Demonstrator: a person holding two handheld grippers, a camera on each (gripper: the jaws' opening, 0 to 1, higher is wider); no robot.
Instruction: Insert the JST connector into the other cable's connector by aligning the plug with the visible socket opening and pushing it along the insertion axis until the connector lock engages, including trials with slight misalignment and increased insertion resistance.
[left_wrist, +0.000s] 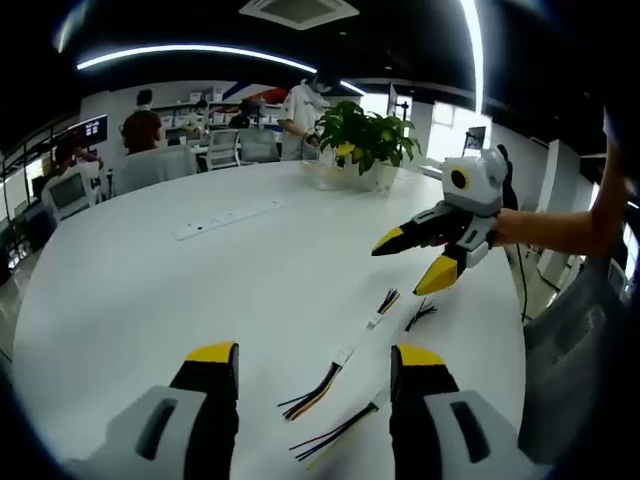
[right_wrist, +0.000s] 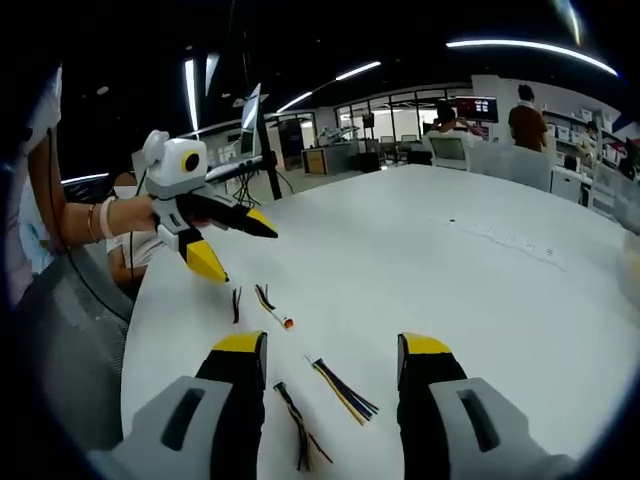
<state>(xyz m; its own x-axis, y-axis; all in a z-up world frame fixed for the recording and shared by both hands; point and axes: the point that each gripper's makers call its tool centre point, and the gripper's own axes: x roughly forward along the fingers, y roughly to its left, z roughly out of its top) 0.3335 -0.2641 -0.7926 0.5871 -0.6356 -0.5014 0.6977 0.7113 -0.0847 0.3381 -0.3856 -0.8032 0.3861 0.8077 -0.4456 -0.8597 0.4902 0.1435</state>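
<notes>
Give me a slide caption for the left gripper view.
Both open grippers hover above wire leads on a white table.

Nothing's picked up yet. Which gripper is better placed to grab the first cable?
Probably the left gripper. Its open jaws sit low, bracketing a cable on the white table. The right gripper hangs open above the table beyond the cables, farther from any connector.

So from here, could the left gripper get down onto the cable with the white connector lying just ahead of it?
Probably yes. The left gripper hangs open above the white table, the cable lies between its jaws, and nothing sits in between.
</notes>
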